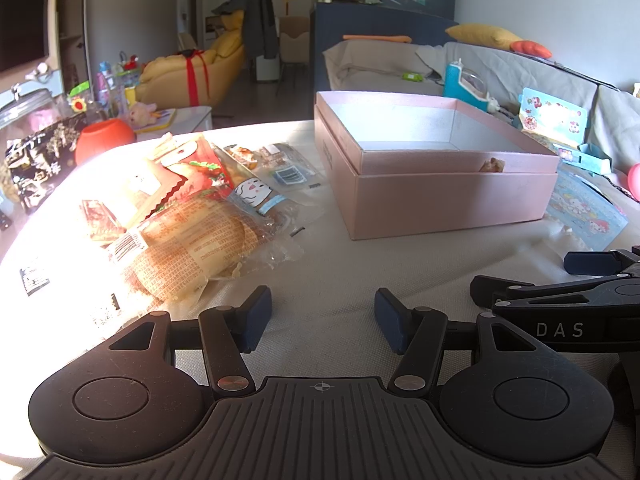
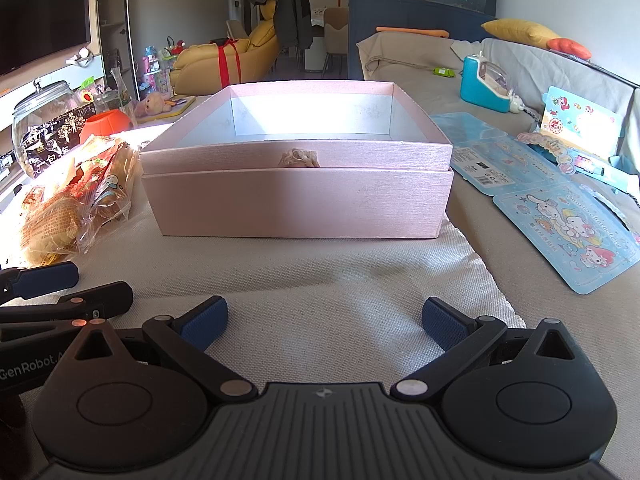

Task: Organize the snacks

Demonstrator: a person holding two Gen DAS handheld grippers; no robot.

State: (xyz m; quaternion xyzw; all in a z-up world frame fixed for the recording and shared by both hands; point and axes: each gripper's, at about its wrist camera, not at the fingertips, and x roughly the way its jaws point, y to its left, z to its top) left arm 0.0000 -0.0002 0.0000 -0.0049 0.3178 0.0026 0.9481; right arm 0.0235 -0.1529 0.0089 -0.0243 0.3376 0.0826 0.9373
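Observation:
A pile of wrapped snacks (image 1: 188,208) lies on the cloth-covered table, left of an open pink box (image 1: 432,184); a clear-wrapped bread bag is nearest. In the right wrist view the pile (image 2: 76,196) sits left of the box (image 2: 296,200), whose inside looks empty. My left gripper (image 1: 323,318) is open and empty, just right of the pile's near edge. My right gripper (image 2: 325,322) is open and empty, facing the box's front wall. Each gripper shows at the edge of the other's view.
A black snack bag (image 1: 36,160), a glass jar (image 2: 44,116) and an orange cup (image 1: 105,138) stand at the far left. Blue cartoon sticker cards (image 2: 568,228) lie right of the box. A sofa with toys runs along the right.

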